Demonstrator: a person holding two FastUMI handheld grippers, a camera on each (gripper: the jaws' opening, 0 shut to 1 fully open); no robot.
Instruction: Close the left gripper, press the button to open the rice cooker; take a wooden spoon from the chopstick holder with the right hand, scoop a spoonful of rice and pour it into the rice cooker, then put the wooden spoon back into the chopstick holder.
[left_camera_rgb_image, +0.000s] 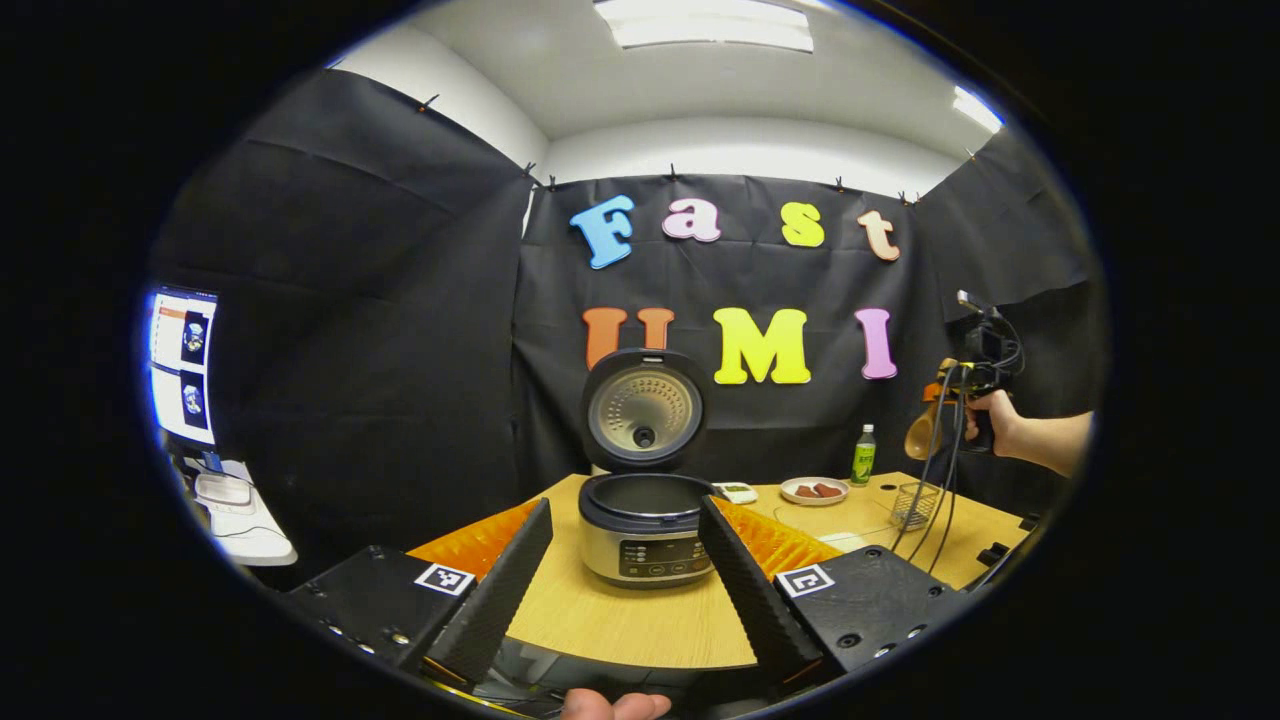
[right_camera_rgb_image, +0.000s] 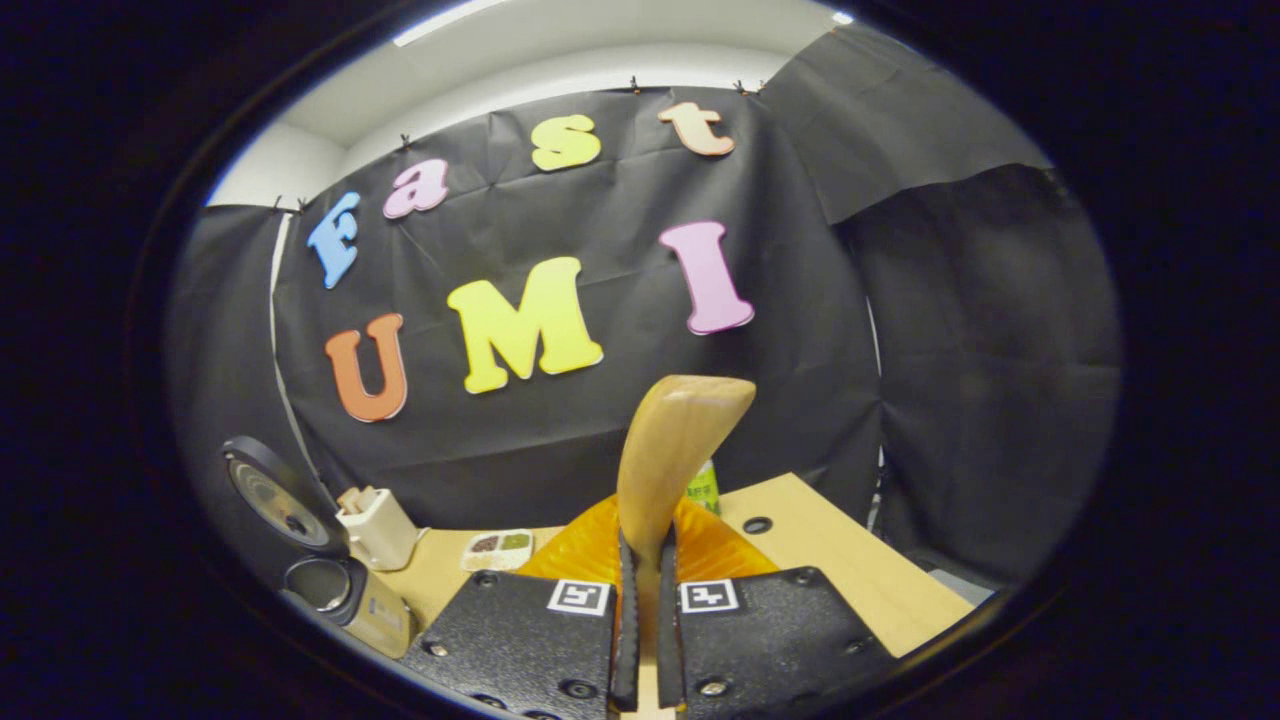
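The cooker (left_camera_rgb_image: 645, 525) stands on the table (left_camera_rgb_image: 620, 620) with its lid (left_camera_rgb_image: 643, 408) up. The left gripper (left_camera_rgb_image: 625, 570) is spread wide in front of it. Right of the cooker, high above the table, the right gripper (right_camera_rgb_image: 641, 590) clamps the spoon (right_camera_rgb_image: 672, 450).

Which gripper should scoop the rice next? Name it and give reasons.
Right. The right gripper is already shut on the spoon, held high above the table. The left gripper is open and empty, facing the opened cooker.
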